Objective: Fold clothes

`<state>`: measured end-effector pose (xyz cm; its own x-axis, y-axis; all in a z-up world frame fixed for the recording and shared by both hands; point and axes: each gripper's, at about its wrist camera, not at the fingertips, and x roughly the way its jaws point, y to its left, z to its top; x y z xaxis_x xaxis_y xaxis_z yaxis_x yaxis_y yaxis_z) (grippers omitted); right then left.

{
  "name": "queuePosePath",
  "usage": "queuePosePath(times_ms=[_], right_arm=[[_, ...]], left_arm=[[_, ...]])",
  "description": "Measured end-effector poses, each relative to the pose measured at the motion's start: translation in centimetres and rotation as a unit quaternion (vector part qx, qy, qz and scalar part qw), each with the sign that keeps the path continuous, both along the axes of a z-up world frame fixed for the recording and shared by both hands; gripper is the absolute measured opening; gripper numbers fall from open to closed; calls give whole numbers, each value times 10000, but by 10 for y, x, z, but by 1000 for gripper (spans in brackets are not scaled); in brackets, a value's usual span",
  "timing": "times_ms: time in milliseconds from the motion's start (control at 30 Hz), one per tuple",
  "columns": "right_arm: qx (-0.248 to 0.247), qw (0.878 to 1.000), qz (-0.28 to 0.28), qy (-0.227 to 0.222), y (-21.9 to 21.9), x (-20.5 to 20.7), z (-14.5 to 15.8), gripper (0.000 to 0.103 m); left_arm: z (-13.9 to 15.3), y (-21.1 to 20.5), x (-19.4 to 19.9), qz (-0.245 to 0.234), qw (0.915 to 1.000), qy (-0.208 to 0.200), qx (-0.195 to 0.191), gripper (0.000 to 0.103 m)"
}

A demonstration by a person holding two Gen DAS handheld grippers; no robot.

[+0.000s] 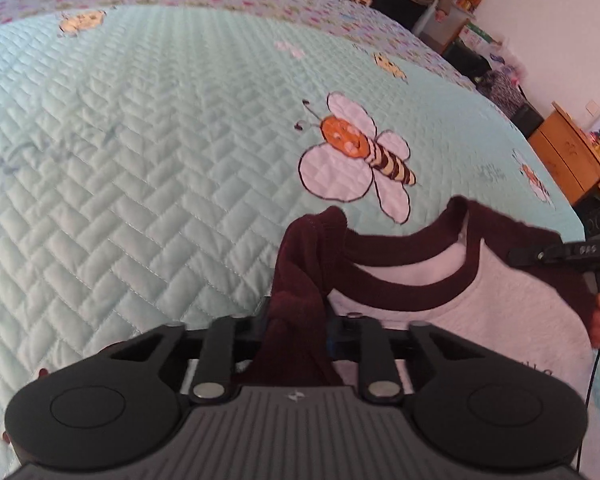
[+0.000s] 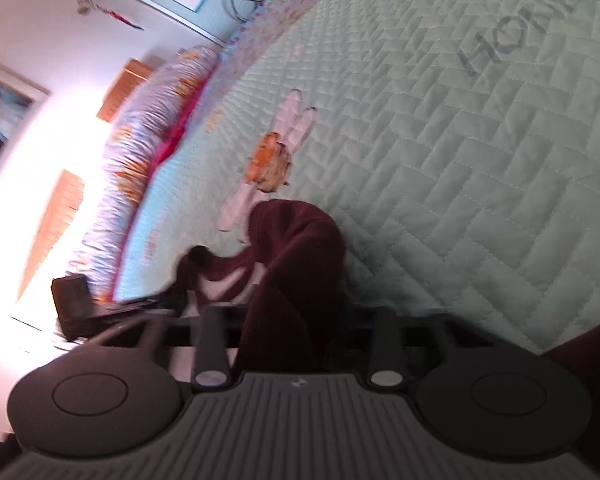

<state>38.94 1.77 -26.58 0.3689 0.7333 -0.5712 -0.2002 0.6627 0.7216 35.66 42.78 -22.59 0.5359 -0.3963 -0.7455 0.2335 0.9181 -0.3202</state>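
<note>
One shirt (image 1: 480,308), white with maroon trim, hangs between two tools above the bed (image 1: 140,160). The left tool (image 1: 296,320) is clamped on its maroon shoulder fabric; the right tool (image 2: 288,312) likewise pinches the opposite shoulder, straight ahead of each.

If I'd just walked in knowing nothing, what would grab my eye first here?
Probably the maroon and white shirt, held up by its maroon shoulders between the left gripper and the right gripper. Behind it spreads a pale green quilt with a big cartoon bee stitched just beyond the collar.
</note>
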Motion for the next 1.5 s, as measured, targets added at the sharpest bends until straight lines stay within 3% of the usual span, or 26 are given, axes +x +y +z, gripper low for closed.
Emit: queuePosePath(times_ms=[133,267,433,467,500,533,567,633,667,733,800,967,1100,1267,1433,1500], right_arm=[[-263,9988,4,-420,10,-8,17,12],[-564,9956,-13,-752,19,-2,40,10],[-623,9876,-192,-1430,22,34,88,9],[-659,9846,-233,-1603,24,44,99,9],[-696,9813,-274,-1775,25,53,109,10],[-795,9780,-254,-1910,27,62,114,13],[-890,9775,-225,-1898,29,72,112,26],[-1041,9842,-571,-1312,21,94,85,43],[-1099,9844,-809,-1111,14,95,73,43],[-1194,9817,-1258,-792,-1,93,50,43],[-911,9797,-1369,-1146,-22,68,50,43],[-873,9712,-1802,-1290,-90,-22,68,57],[-245,9619,-2547,-963,-150,-113,68,62],[363,9332,-3524,-596,-189,-214,48,66],[966,8902,-4448,-220,-228,-315,28,73],[1207,8814,-4568,-32,-237,-317,12,75]], left_arm=[[12,8,5,403,9973,-305,534,9],[31,5,16,438,9928,-595,943,9],[90,12,54,675,9836,-1193,1175,11],[100,13,65,683,9817,-1258,1258,19],[101,12,78,726,9778,-1261,1509,35],[96,9,90,794,9714,-1220,1878,44],[91,6,103,860,9635,-1177,2244,56],[62,8,122,1089,9473,-712,2928,53],[50,16,123,1205,9443,-446,3030,46],[41,36,105,1381,9526,-271,2699,43],[45,50,74,1341,9615,-379,2367,43],[70,62,-17,1313,9685,-651,2014,46],[87,56,-92,1393,9734,-726,1668,50],[103,38,-171,1632,9731,-893,1359,52],[115,18,-225,1740,9743,-971,1054,58],[114,9,-236,1736,9756,-835,1049,61]])
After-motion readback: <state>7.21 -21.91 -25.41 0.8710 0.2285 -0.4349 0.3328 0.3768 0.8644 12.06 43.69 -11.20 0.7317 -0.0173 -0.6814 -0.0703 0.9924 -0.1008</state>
